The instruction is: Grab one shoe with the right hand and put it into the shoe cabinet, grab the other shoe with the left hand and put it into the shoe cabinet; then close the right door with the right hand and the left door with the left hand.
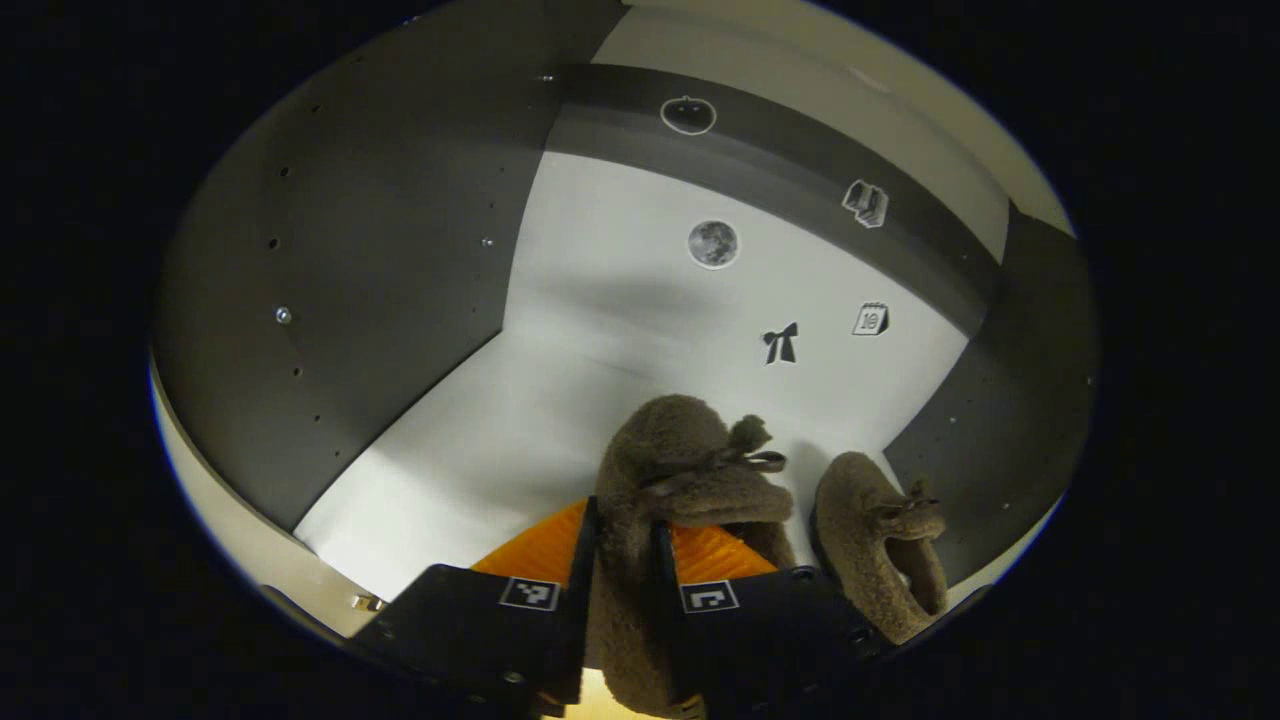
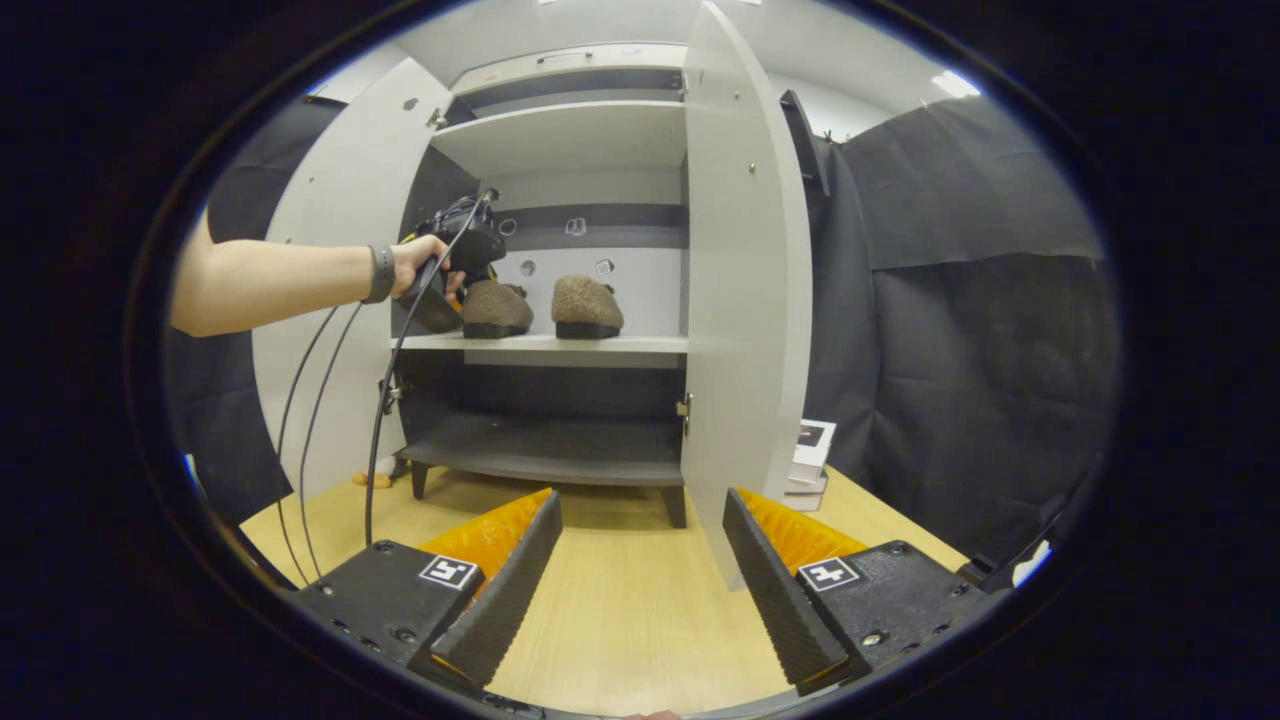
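Left gripper [image 1: 622, 590]: inside the cabinet, fingers nearly together and pressed on either side of the heel wall of a fuzzy brown slipper-type shoe with a small bow on top [image 1: 680, 470]; the shoe's toe points at 12 o'clock toward the back panel.
Held shoe's place: on the white middle shelf [image 1: 480, 450], though whether its sole fully rests on the board I cannot tell; in the right gripper view it is the left-hand one of the pair [image 2: 495, 308], with the far-off left gripper [image 2: 450, 262] and a person's hand [image 2: 418, 262] at its 9 o'clock.
Second shoe: a matching fuzzy brown shoe with a bow [image 1: 885, 540] stands on the same shelf at 3 o'clock of the held one, just beside it, apart; in the right gripper view it sits upright [image 2: 587, 305].
Right gripper [image 2: 640, 580]: well back from the cabinet, above the light wooden floor [image 2: 630, 610]; fingers spread wide with nothing between them.
Shoe cabinet [image 2: 570, 135]: white, both doors swung open, left door [image 2: 340, 250] at 10 o'clock and right door [image 2: 735, 260] at 1 o'clock in the right gripper view.
Back panel [image 1: 640, 290]: white with small stickers and a dark band above.
Beside cabinet: a small stack of white boxes [image 2: 812, 455] on the floor at 3 o'clock of the right door.
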A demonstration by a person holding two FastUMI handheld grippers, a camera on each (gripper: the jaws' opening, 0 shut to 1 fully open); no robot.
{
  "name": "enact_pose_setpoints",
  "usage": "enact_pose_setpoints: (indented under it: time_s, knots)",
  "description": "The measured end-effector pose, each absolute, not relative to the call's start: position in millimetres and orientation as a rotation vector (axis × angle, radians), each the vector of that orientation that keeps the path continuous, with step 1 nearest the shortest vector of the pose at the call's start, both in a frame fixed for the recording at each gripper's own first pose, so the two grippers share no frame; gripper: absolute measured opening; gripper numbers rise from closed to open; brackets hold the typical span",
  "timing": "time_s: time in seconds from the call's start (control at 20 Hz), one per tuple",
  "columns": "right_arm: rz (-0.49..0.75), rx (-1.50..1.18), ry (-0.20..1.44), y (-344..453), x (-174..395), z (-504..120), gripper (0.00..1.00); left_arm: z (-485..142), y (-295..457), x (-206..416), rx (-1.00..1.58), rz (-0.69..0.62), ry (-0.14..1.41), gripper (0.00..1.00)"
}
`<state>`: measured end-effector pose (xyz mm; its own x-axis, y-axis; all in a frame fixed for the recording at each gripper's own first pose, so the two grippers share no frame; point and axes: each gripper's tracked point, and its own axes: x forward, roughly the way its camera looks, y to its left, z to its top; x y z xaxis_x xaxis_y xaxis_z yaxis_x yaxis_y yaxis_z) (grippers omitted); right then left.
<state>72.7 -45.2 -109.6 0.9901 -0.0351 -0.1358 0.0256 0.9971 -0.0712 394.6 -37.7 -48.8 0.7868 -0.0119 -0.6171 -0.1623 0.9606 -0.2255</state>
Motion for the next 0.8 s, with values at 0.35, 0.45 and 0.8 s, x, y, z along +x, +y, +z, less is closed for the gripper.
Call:
enact_pose_setpoints:
  time_s: [0.35, 0.45, 0.8]
  knots:
    - [0.003, -0.055, 0.122, -32.9, 75.2, -106.8, 0.99, -3.5, -22.7, 356.7, -0.169, 0.073, 0.587, 0.59]
    - [0.012, -0.053, 0.122, -29.1, 73.5, -106.1, 1.0, 15.9, -27.7, 341.7, -0.164, 0.039, 0.552, 0.8]
    - [0.038, -0.062, 0.102, -16.0, 64.5, -98.1, 1.0, 71.9, -40.7, 270.6, -0.138, -0.069, 0.379, 0.82]
